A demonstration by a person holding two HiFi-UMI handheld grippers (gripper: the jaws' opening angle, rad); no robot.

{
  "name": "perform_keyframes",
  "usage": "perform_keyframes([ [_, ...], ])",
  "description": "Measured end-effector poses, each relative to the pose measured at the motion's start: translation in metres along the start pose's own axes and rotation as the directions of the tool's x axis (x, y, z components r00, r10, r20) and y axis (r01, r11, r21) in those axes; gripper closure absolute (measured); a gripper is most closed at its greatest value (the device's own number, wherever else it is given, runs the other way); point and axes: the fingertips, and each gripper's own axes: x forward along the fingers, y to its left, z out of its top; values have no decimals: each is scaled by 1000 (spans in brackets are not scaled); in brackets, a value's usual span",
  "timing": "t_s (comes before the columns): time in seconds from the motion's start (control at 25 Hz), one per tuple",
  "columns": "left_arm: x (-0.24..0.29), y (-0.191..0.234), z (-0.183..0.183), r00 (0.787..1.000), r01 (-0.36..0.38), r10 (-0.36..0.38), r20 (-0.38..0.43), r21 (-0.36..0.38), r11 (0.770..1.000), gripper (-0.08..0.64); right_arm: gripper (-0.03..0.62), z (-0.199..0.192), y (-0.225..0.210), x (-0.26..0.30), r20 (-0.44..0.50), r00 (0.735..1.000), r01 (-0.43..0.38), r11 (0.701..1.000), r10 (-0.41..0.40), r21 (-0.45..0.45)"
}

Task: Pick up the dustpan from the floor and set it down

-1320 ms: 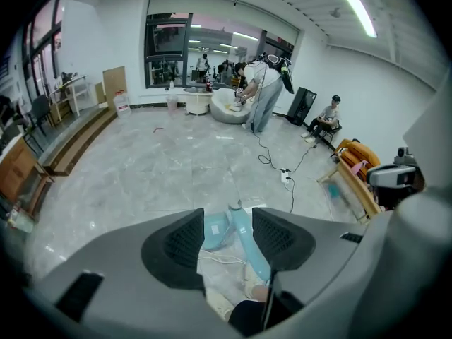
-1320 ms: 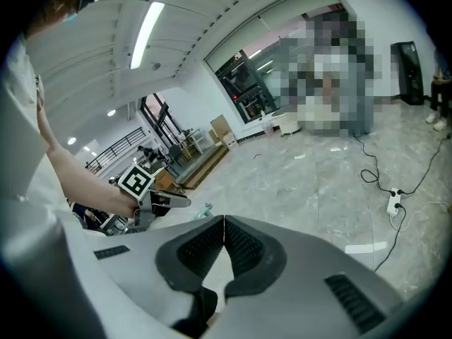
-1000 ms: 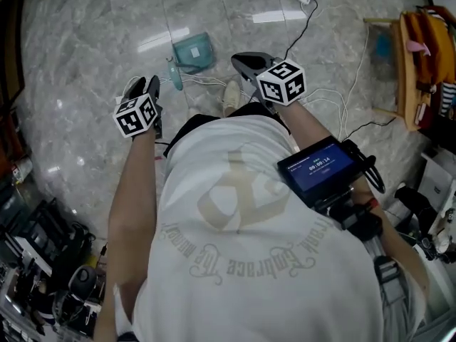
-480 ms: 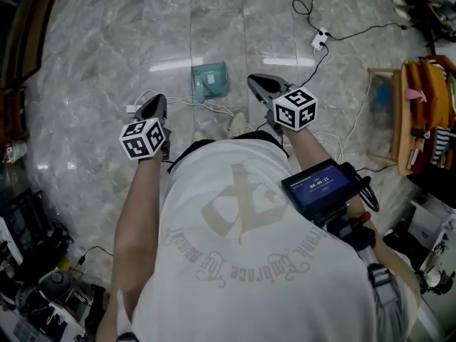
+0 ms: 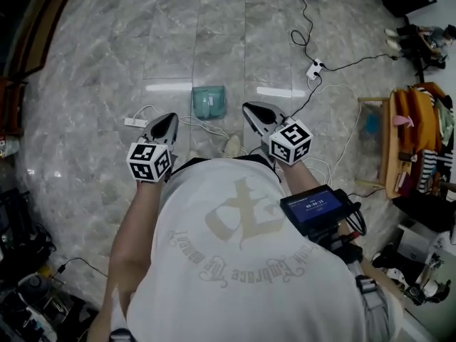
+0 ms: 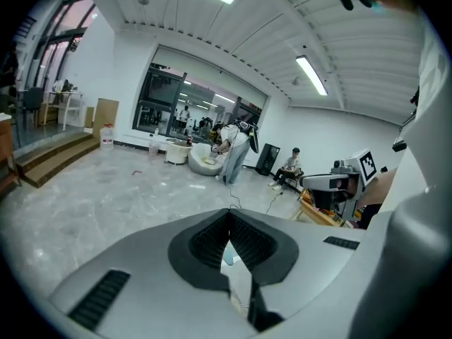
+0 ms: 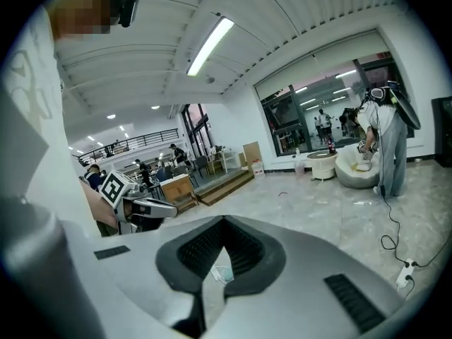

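1. Plainly, the teal dustpan (image 5: 209, 102) lies flat on the marble floor (image 5: 92, 84), ahead of both claws and touching neither; what is in it is too small to tell.
2. Left gripper (image 5: 169, 117) — jaws clenched together on nothing.
3. Right gripper (image 5: 249, 108) — likewise clenched, holding nothing.

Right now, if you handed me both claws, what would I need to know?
Left claw: shut, nothing in it, held up well above the floor.
Right claw: shut, nothing in it, held up at about the same level.
Dustpan: the teal one, lying on the floor just ahead, between the two claw tips. Neither claw touches it.
Done: nothing I can be sure of. These pictures can't show whether it was already lifted and put back.
Left, if it has not been done: lower one claw, open it, close it on the dustpan, lift, then set it down.
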Motion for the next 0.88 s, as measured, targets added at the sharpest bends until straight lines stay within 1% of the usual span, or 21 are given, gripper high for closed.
perform_keyframes([
  [0.28,5,-7,10,999,42,-42,-10,41,998,548,577,-2,4,-2,-6,999,36,999,-36,2],
  [0.56,2,-7,8,998,66,-65,-21,47,997,548,577,-3,13,-5,-8,998,59,998,-59,7],
  [0.68,11,-5,9,996,77,-75,-37,43,996,548,577,0,6,0,-13,998,67,998,-67,18],
  [0.88,28,2,22,995,76,-74,-64,38,996,548,577,12,-11,6,-20,997,72,997,-72,32],
])
